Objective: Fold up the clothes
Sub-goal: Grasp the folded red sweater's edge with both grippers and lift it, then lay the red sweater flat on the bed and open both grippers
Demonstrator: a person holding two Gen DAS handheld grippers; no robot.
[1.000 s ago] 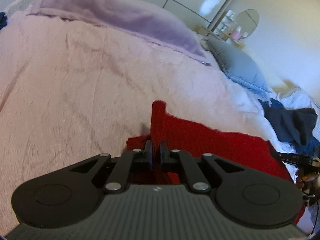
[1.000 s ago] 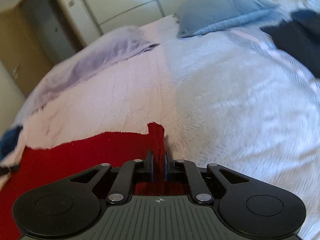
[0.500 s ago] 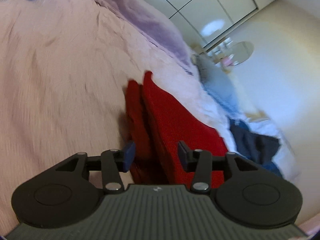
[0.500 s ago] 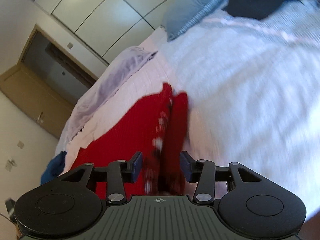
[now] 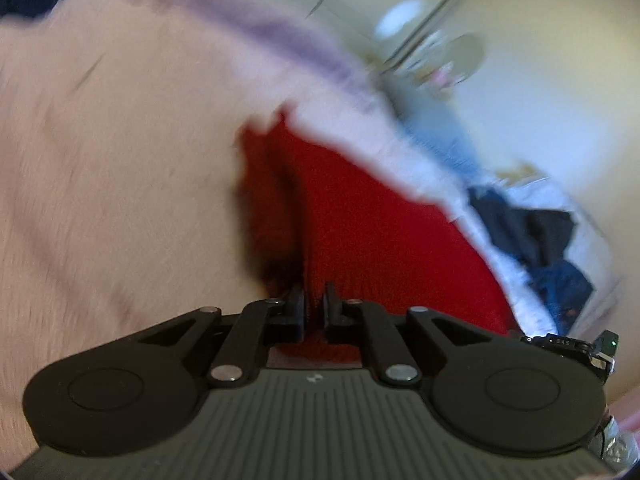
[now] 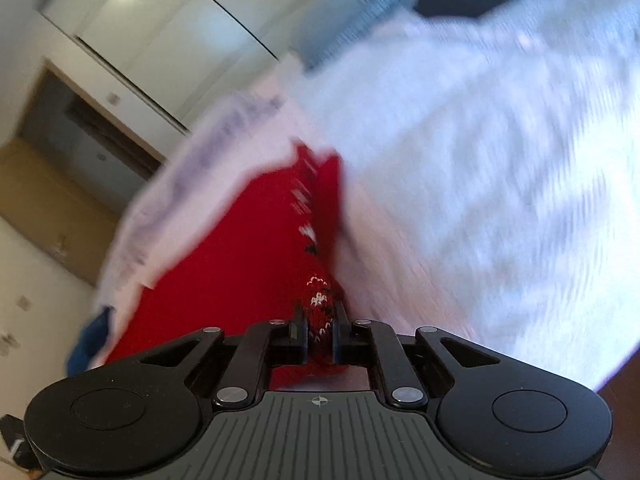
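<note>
Two hand-held grippers share one red sweater (image 5: 380, 232) on the bed (image 5: 120, 168), each at its near edge. The left hand-held gripper (image 5: 313, 306) has just been closing; its jaws now stand narrow with red knit pinched between them, at the sweater's folded left edge. The right hand-held gripper (image 6: 320, 330) has also just been closing and is narrow on the patterned red-and-white knit at the sweater's right edge, where the fold doubles over. From each camera the garment runs forward and away from the fingers, its side edges pointing up the bed toward the lilac blanket (image 5: 272, 32) and the blue pillow (image 6: 352, 12), while its width stretches sideways between the two grips. Neither hand is nearer; each sits right on its own corner, so the relation that matters is that the far edge lies straight ahead of both. As I judge it, the next fold calls for both corners to be carried forward together, kept level, so the near half lands square on the far half. Both views are blurred, so how deep each bite goes I cannot tell. A dark heap of clothes (image 5: 536, 232) lies well apart, to the right.
</note>
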